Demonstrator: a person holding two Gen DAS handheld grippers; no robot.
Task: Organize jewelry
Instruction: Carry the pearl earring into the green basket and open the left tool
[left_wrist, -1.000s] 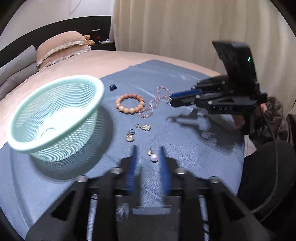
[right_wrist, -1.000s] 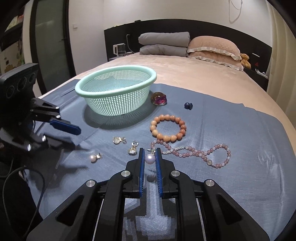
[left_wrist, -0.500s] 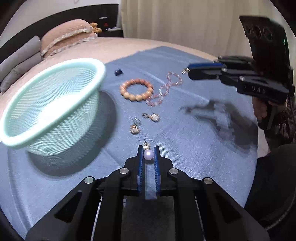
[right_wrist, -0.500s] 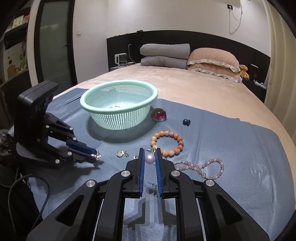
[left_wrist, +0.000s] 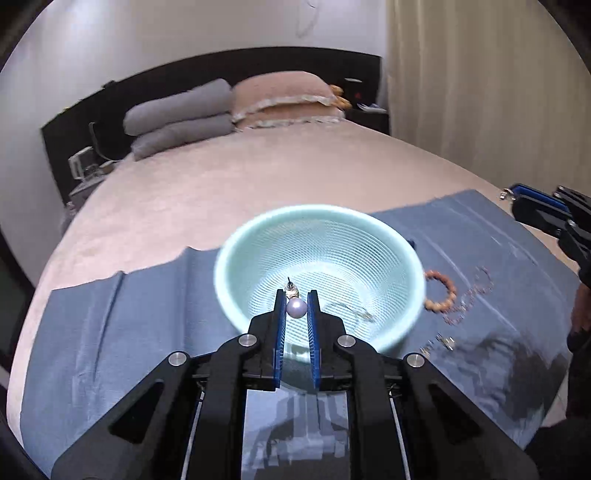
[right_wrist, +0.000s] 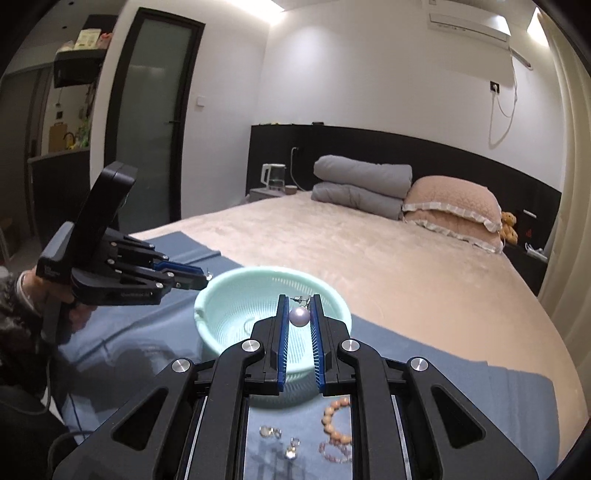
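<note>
Tilting down over basket (left_wrist: 413, 258): L gripper (left_wrist: 296, 306) & R gripper (right_wrist: 299, 314), each pinching pearl earring (left_wrist: 296, 307).

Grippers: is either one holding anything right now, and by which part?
Both. The left gripper pinches a pearl earring by its pearl; the right gripper pinches another pearl earring the same way.

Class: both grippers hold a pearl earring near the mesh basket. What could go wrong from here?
1. The left gripper pinches its round pearl earring by narrow pads; it might slip out early.
2. The right gripper holds its pearl near the basket rim; a release here may miss.
</note>
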